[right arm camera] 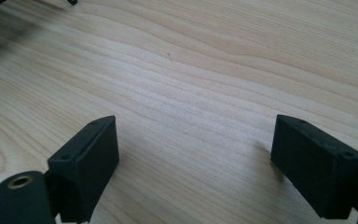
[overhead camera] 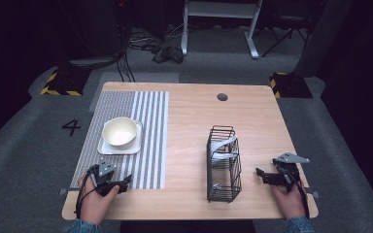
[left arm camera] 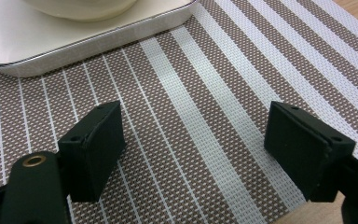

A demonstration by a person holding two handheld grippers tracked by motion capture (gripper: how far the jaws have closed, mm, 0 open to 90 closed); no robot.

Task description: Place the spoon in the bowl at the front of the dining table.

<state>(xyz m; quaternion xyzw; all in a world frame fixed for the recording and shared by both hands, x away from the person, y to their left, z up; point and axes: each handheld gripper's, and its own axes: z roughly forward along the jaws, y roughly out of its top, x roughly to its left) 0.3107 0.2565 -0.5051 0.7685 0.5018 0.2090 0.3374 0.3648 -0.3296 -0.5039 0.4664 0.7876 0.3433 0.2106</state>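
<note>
Left gripper (overhead camera: pixel 122 184): I read the jaws as spread wide, nothing between them. It sits at the near left, low over the near end of the striped placemat (overhead camera: pixel 148 141); in the left gripper view the weave (left arm camera: pixel 205 116) shows in the gap. Just beyond it I see the white square plate (overhead camera: pixel 108 147) on the mat, with the cream bowl (overhead camera: pixel 120 131) standing on it; the plate's rim (left arm camera: pixel 98 39) lies close ahead of the jaws.

Right gripper (overhead camera: pixel 261 173): jaws also wide apart, holding nothing, over bare wood of the table (right arm camera: pixel 191 93) at the near right. Just to its left I note the black wire rack (overhead camera: pixel 223 165), gripper and rack apart.
</note>
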